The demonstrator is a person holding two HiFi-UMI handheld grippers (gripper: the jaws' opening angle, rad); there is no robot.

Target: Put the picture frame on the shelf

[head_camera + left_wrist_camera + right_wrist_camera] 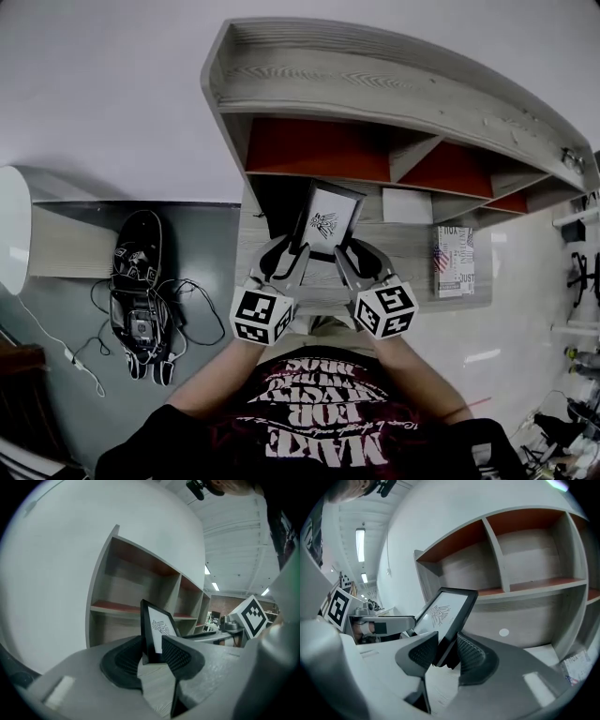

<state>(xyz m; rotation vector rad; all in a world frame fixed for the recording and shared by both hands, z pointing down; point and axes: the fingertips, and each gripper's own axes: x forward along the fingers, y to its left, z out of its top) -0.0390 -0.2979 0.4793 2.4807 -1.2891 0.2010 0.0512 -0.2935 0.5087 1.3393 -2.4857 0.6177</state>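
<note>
Left gripper (286, 253): closed on the picture frame (325, 222), its left edge pinched between the pads.
Frame position: upright between the two grippers, printed face toward the person.
Right gripper (354, 253): clamped on the frame's right edge.
Shelf (375, 89): just beyond both jaws, its red-backed compartments behind the frame.

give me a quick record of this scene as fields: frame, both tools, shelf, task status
picture frame: black border, pale print, tilted back, held above the desk
left tool: shut on the frame's lower left edge
right tool: shut on the frame's lower right edge
shelf: wood with red inner panels, straight ahead of the frame
task status: frame not yet on the shelf
</note>
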